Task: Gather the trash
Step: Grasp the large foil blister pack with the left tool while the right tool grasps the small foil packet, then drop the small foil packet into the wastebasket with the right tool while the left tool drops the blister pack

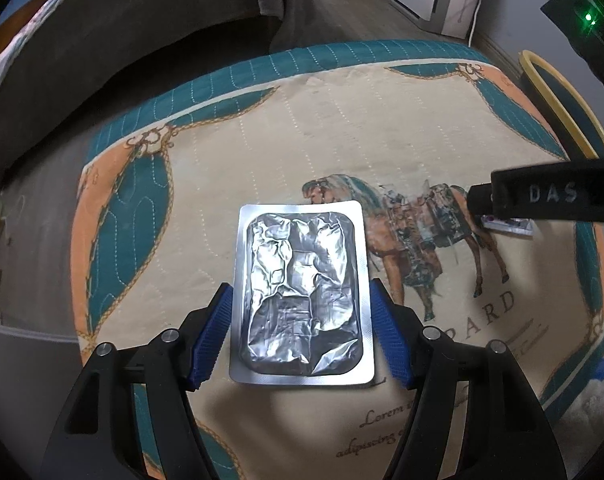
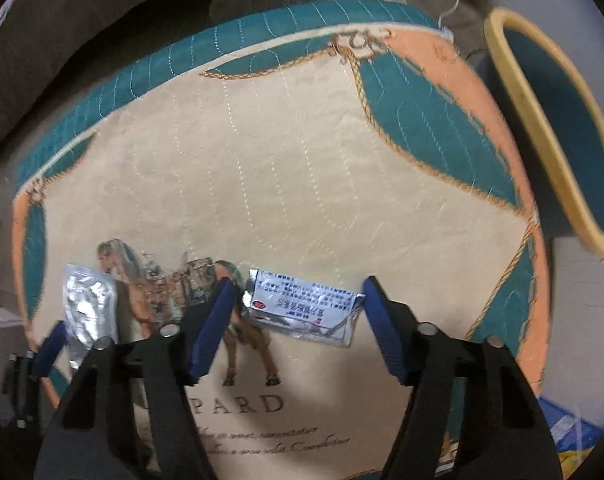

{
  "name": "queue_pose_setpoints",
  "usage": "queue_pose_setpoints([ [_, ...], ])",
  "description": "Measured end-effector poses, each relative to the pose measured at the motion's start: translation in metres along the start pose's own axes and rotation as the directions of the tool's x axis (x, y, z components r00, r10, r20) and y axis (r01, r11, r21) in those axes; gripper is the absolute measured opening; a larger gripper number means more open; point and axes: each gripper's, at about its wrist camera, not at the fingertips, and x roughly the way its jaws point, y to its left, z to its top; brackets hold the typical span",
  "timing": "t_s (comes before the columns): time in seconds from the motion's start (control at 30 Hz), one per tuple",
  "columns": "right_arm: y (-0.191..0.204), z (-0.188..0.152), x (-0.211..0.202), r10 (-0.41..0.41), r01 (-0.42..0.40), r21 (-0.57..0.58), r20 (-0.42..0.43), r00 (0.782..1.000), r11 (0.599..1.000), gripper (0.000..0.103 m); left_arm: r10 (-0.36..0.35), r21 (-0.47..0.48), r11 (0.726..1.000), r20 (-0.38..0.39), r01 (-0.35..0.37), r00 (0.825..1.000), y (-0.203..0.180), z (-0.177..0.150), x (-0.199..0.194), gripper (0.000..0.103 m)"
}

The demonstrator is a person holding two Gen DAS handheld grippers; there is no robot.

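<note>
On the left of the quilted cream, teal and peach horse-print cloth (image 1: 302, 140) that covered the bench, the left gripper (image 1: 302, 300) held a crinkled silver rectangular foil blister pack (image 1: 299, 300). Its blue-padded jaws stood apart at the pack's width, one against each long edge, so they appeared to pinch it across its short side. The pack's long axis ran straight out along the line the gripper pointed, flat face up toward the camera.

Further right, beside the printed horse, lay a small flat white-and-silver printed sachet (image 2: 302, 306), resting on the cloth. The right gripper (image 2: 297, 300) hung directly over it, pointing down. Its jaws were spread, one on either side of the sachet, and no pad pressed on it yet; the right pad sat just beside the sachet's torn right end, the left pad just off its left end. The sachet's long axis ran left to right in the right wrist view, straight across the gap between the jaws, dipping slightly toward its right end. A squeeze would therefore come end to end along its length, which might buckle so thin a packet.

At the far right, off the cloth's edge, stood a teal bin with a yellow rim (image 2: 550, 128), its mouth open; the right hand was plainly the nearer one to it.
</note>
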Motion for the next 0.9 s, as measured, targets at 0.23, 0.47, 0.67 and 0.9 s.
queue_pose_setpoints([
  [0.23, 0.002, 0.0, -0.01, -0.005, 0.005, -0.007, 0.029, 1.0, 1.0, 0.059, -0.024, 0.0, 1.0, 0.022, 0.024, 0.999, -0.008, 0.006, -0.003, 0.068],
  [0.47, -0.01, 0.008, -0.046, 0.061, -0.067, 0.044, 0.114, 0.992, 0.997, 0.059, -0.05, -0.004, 0.999, 0.071, 0.05, 0.996, -0.013, 0.013, -0.02, 0.068],
  [0.67, -0.028, 0.025, -0.088, 0.095, -0.105, 0.034, 0.219, 0.971, 0.994, 0.059, -0.064, 0.031, 0.998, 0.147, 0.06, 0.987, -0.029, 0.025, -0.043, 0.068],
  [0.9, -0.076, 0.038, -0.125, 0.136, -0.156, 0.049, 0.291, 0.947, 0.986, 0.059, -0.07, 0.088, 0.995, 0.21, 0.052, 0.975, -0.054, 0.039, -0.06, 0.068],
])
